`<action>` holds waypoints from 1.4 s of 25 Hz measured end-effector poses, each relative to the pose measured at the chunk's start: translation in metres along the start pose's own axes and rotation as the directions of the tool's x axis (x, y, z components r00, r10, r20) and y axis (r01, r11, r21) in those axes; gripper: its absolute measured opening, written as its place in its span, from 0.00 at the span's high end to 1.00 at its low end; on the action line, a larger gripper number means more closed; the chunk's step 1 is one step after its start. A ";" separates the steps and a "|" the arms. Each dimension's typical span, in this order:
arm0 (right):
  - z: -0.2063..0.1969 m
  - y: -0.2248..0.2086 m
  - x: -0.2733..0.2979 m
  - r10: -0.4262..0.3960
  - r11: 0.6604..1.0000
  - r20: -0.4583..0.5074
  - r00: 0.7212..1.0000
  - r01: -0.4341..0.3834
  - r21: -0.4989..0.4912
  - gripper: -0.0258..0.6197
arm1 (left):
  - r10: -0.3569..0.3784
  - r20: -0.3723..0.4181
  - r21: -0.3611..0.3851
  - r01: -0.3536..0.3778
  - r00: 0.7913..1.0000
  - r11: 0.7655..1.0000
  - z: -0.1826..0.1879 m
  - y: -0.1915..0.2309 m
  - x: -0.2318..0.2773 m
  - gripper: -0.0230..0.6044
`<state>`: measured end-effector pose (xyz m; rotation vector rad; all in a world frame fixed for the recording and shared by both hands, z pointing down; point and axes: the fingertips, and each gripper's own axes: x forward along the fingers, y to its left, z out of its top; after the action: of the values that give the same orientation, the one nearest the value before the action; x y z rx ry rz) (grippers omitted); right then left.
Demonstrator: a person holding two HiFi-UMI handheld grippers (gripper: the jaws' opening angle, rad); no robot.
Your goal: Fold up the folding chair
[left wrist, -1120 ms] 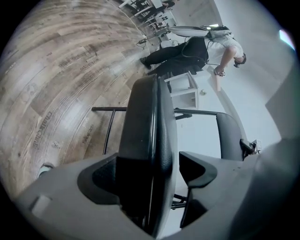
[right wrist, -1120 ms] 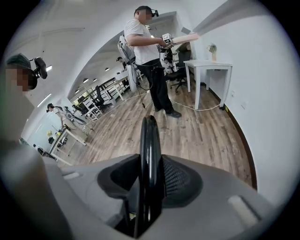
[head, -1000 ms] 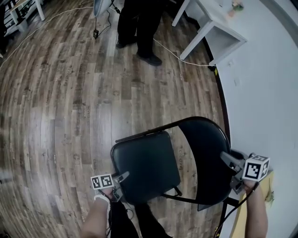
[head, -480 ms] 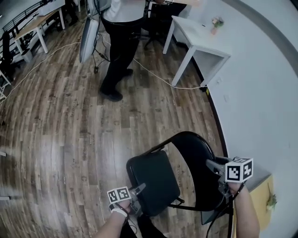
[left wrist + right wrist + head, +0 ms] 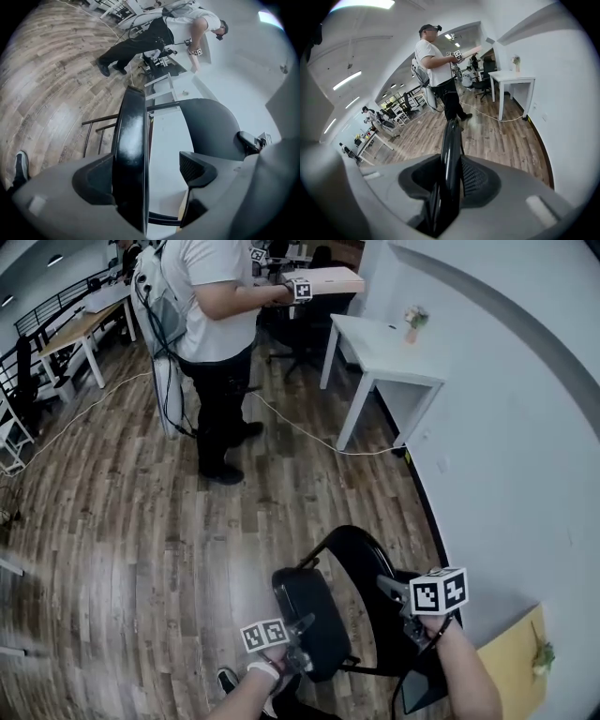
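Observation:
A black folding chair stands on the wood floor near the wall. Its seat (image 5: 314, 610) is tipped up steeply toward the backrest (image 5: 361, 563). My left gripper (image 5: 302, 634) is at the seat's front edge. In the left gripper view the seat (image 5: 131, 140) lies against one jaw of the left gripper (image 5: 147, 169), and the other pad (image 5: 197, 168) stands clear of it. My right gripper (image 5: 389, 589) is at the backrest's top rim. In the right gripper view the right gripper's (image 5: 452, 180) jaws are closing on the backrest edge (image 5: 451, 150), and both pads are against it.
A person in a white shirt (image 5: 211, 334) stands on the floor beyond the chair, holding a flat board. A white table (image 5: 384, 352) stands by the wall (image 5: 525, 474), and a cable (image 5: 309, 435) runs across the floor. A yellowish panel (image 5: 511, 662) is at my right.
Both grippers have risen, the left one more. The seat has swung up toward the backrest. The view has tilted up, so the person now shows in full.

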<state>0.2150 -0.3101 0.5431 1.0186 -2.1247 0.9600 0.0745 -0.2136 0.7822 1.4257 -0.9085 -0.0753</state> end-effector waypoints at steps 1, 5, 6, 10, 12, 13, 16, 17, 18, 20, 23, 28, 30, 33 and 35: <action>0.000 0.001 -0.002 0.014 1.000 0.006 1.000 -0.014 0.010 0.76 | -0.002 0.005 -0.001 0.002 1.000 1.000 -0.001 -0.010 0.005 0.30; -0.005 0.012 -0.009 0.063 0.996 0.001 0.998 -0.063 0.059 0.77 | -0.015 0.021 -0.006 0.015 1.000 1.000 -0.008 -0.042 0.022 0.30; -0.004 0.014 -0.011 0.063 0.996 0.000 0.998 -0.063 0.057 0.77 | -0.019 0.021 -0.005 0.020 1.000 1.000 -0.010 -0.050 0.026 0.31; 0.001 0.016 -0.015 0.026 0.999 -0.001 1.000 -0.026 0.019 0.77 | -0.046 0.018 -0.027 0.047 0.999 0.999 -0.011 -0.075 0.045 0.31; 0.002 0.018 -0.017 0.008 1.000 -0.004 1.000 -0.008 0.005 0.77 | -0.077 0.036 -0.069 0.079 0.996 0.994 -0.011 -0.086 0.052 0.31; 0.003 0.019 -0.017 0.002 1.000 -0.005 1.000 -0.002 0.000 0.77 | -0.099 0.051 -0.094 0.103 0.994 0.990 -0.009 -0.091 0.055 0.31; 0.006 0.023 -0.015 -0.019 1.000 -0.006 1.000 0.018 -0.014 0.77 | -0.171 0.096 -0.164 0.185 0.981 0.969 -0.005 -0.105 0.067 0.31; 0.006 0.022 -0.015 -0.028 0.999 -0.008 1.000 0.027 -0.019 0.77 | -0.190 0.104 -0.186 0.207 0.976 0.961 -0.005 -0.110 0.072 0.31; 0.006 0.021 -0.016 -0.035 0.999 -0.011 0.999 0.035 -0.023 0.77 | -0.207 0.109 -0.206 0.226 0.972 0.952 -0.006 -0.114 0.077 0.30; 0.009 0.017 -0.017 -0.051 0.998 -0.014 0.999 0.051 -0.034 0.77 | -0.237 0.112 -0.240 0.258 0.965 0.936 -0.006 -0.124 0.088 0.30; 0.018 -0.002 -0.021 -0.109 0.991 -0.020 0.994 0.107 -0.079 0.77 | -0.267 0.094 -0.259 0.282 0.959 0.924 -0.002 -0.138 0.104 0.30; 0.028 -0.028 -0.029 -0.109 0.991 -0.030 0.994 0.106 -0.082 0.77 | -0.269 0.006 -0.174 0.266 0.963 0.948 -0.008 -0.156 0.122 0.31; 0.028 -0.035 -0.032 -0.107 0.991 -0.033 0.994 0.104 -0.083 0.77 | -0.251 -0.036 -0.101 0.246 0.967 0.964 -0.015 -0.160 0.128 0.31; 0.031 -0.049 -0.038 -0.080 0.995 -0.036 0.996 0.077 -0.069 0.77 | -0.225 -0.089 0.019 0.227 0.970 0.974 -0.021 -0.167 0.135 0.31; 0.034 -0.056 -0.040 -0.049 0.998 -0.028 0.998 0.048 -0.050 0.77 | -0.221 -0.086 0.085 0.228 0.972 0.970 -0.017 -0.171 0.126 0.31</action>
<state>0.2762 -0.3460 0.5135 1.0208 -2.0795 0.8895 0.2487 -0.3038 0.6986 1.6052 -0.6929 -0.1489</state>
